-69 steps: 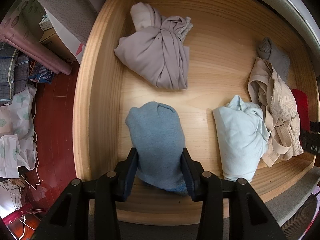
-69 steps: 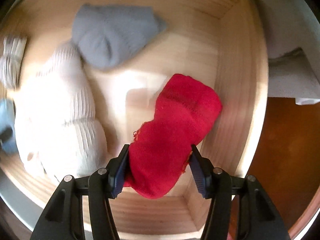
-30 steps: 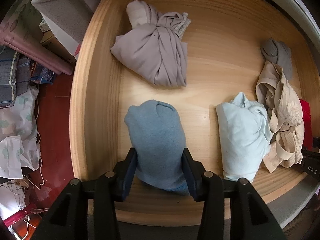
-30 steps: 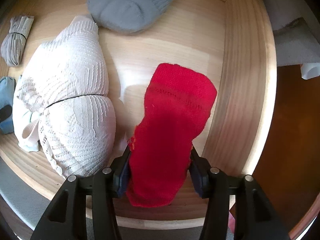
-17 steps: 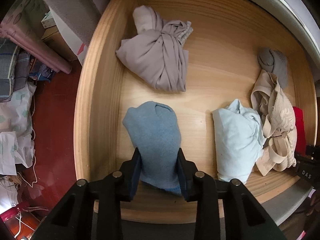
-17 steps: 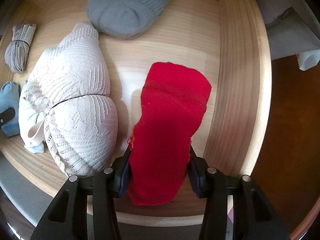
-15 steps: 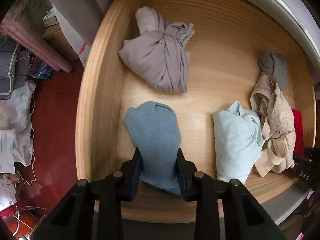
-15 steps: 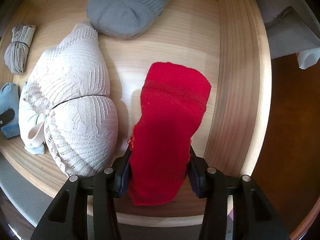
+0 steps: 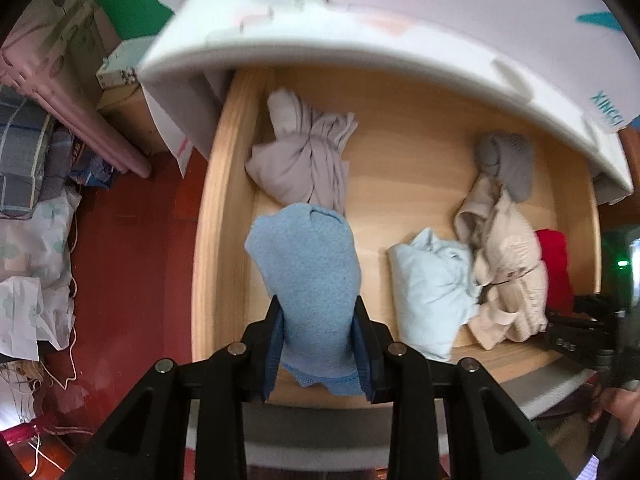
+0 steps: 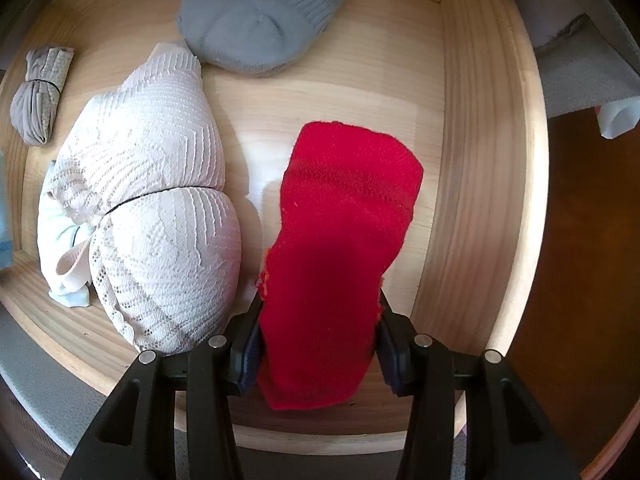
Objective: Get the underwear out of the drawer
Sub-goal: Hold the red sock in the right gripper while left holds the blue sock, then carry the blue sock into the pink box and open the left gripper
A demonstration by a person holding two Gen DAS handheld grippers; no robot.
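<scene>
To do this lift well, I would raise both hands straight up until each dangling hem clears the front rim of the drawer, keeping the squeeze steady so the soft knit does not slip. The left gripper has its fingers drawn narrow and clamped on the blue piece, at 6 o'clock and seemingly off the drawer floor. The right gripper likewise pinches the red piece, at 5 o'clock beside the white lace bra.
</scene>
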